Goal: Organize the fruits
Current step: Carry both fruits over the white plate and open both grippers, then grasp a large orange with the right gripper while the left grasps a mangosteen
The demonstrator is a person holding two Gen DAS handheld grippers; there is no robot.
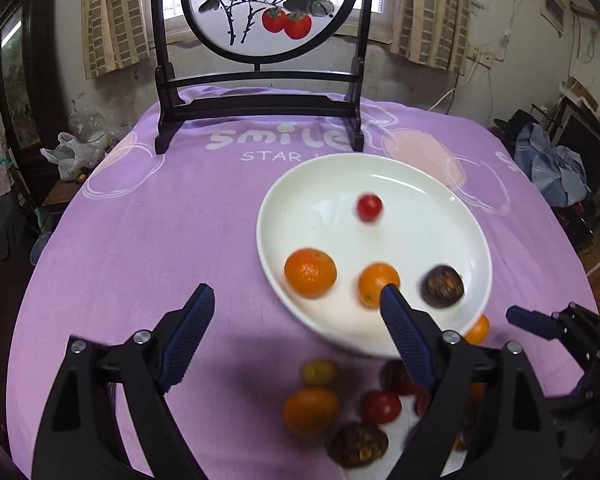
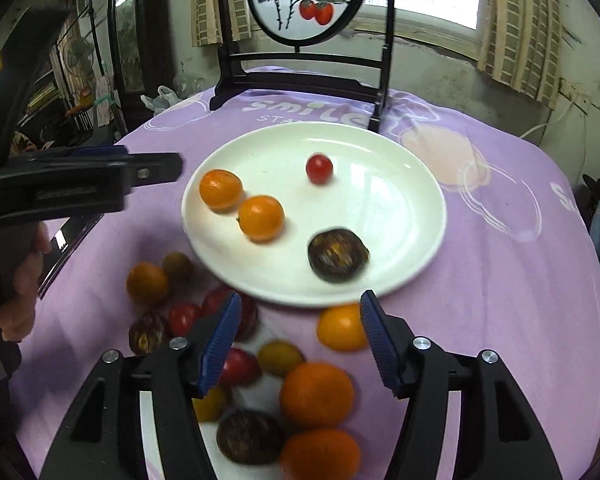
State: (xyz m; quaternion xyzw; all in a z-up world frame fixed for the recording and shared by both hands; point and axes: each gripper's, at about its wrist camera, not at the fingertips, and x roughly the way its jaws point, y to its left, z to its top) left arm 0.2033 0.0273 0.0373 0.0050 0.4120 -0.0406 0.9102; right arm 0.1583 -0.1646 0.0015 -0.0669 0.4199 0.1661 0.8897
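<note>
A white plate (image 1: 420,184) (image 2: 400,168) on the purple cloth holds two oranges (image 1: 310,272) (image 2: 260,217), a red cherry tomato (image 1: 369,207) (image 2: 319,168) and a dark brown fruit (image 1: 442,285) (image 2: 337,261). Several loose fruits lie in front of the plate: oranges (image 2: 316,394), red tomatoes (image 1: 381,406), yellow-green ones (image 1: 319,371) and dark ones (image 2: 249,436). My left gripper (image 1: 298,296) is open and empty, over the plate's near-left edge. My right gripper (image 2: 300,304) is open and empty above the loose fruit pile; it also shows at the right in the left wrist view (image 1: 540,320).
A dark wooden stand with a round painted screen (image 1: 260,8) (image 2: 306,0) stands at the table's far side. A plastic bag (image 1: 72,152) lies off the table's left. A white sheet (image 2: 156,432) lies under part of the loose fruit.
</note>
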